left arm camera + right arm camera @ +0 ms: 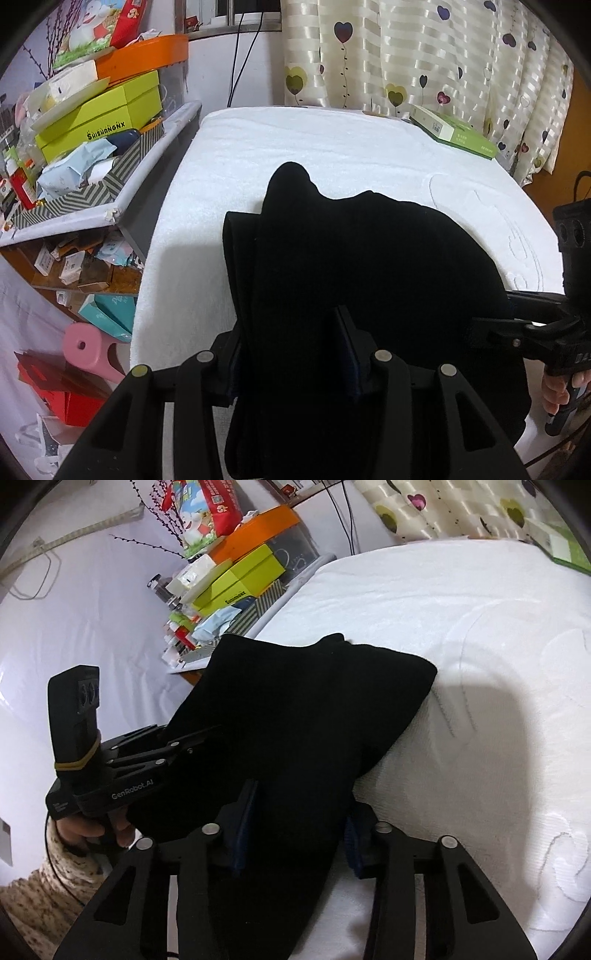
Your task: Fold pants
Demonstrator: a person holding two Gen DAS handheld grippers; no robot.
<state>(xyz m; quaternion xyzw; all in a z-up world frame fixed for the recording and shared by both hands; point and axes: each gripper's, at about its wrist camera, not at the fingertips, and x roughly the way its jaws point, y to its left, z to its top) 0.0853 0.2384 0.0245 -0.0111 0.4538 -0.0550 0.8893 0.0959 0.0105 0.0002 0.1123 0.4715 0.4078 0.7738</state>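
Note:
Black pants (354,258) hang bunched and lifted above the near edge of a white towel-covered table (332,147). My left gripper (291,354) is shut on a fold of the fabric, which fills the space between its fingers. My right gripper (299,830) is also shut on the pants (295,709), with cloth draped over and between its fingers. In the left wrist view the right gripper (517,332) holds the pants' right side. In the right wrist view the left gripper (177,749) holds the left side. The far end of the pants rests on the towel.
A cluttered shelf (85,206) with a green shoebox (99,118) and an orange box (144,55) stands left of the table. A green flat box (454,133) lies at the table's far right. A heart-patterned curtain (424,55) hangs behind. A pink stool (88,347) stands below left.

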